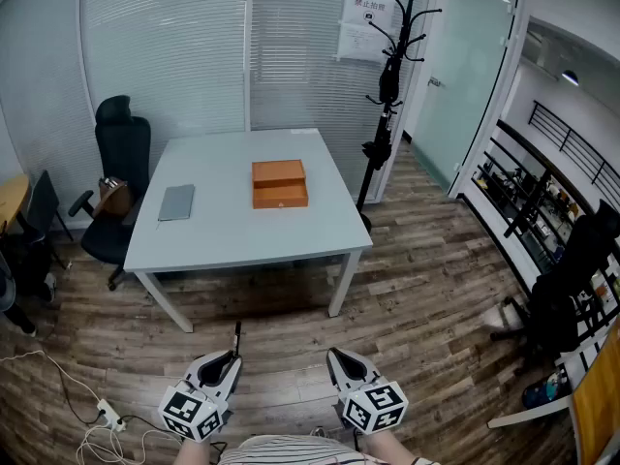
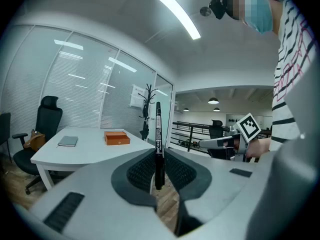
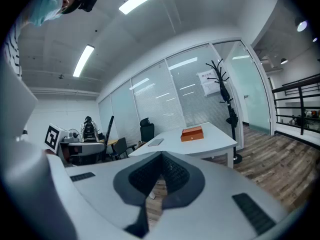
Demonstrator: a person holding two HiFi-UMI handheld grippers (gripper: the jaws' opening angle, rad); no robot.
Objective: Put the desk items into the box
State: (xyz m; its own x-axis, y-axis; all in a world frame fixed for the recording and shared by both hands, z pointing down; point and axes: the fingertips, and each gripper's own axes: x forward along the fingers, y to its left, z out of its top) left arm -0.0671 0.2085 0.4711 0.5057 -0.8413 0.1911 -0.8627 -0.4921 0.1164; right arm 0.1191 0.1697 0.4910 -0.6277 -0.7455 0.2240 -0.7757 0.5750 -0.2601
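Observation:
A closed orange box [image 1: 280, 183] lies on the white table [image 1: 242, 235], with a grey notebook [image 1: 176, 202] to its left. I stand well back from the table on the wood floor. My left gripper [image 1: 230, 361] is shut on a black pen [image 1: 236, 338] that sticks up between its pads. The left gripper view shows the pen [image 2: 158, 144] upright, clamped low in the left gripper [image 2: 159, 158], with the box [image 2: 117, 137] and the notebook [image 2: 68, 141] far beyond. My right gripper [image 1: 340, 359] is shut with nothing in it; beyond the right gripper [image 3: 160, 158] the box [image 3: 192, 133] sits far off.
A black office chair [image 1: 116, 177] stands at the table's left end. A black coat stand [image 1: 387, 85] rises by its far right corner. A power strip with cables [image 1: 107, 417] lies on the floor at my left. Shelving and another chair [image 1: 567, 279] fill the right side.

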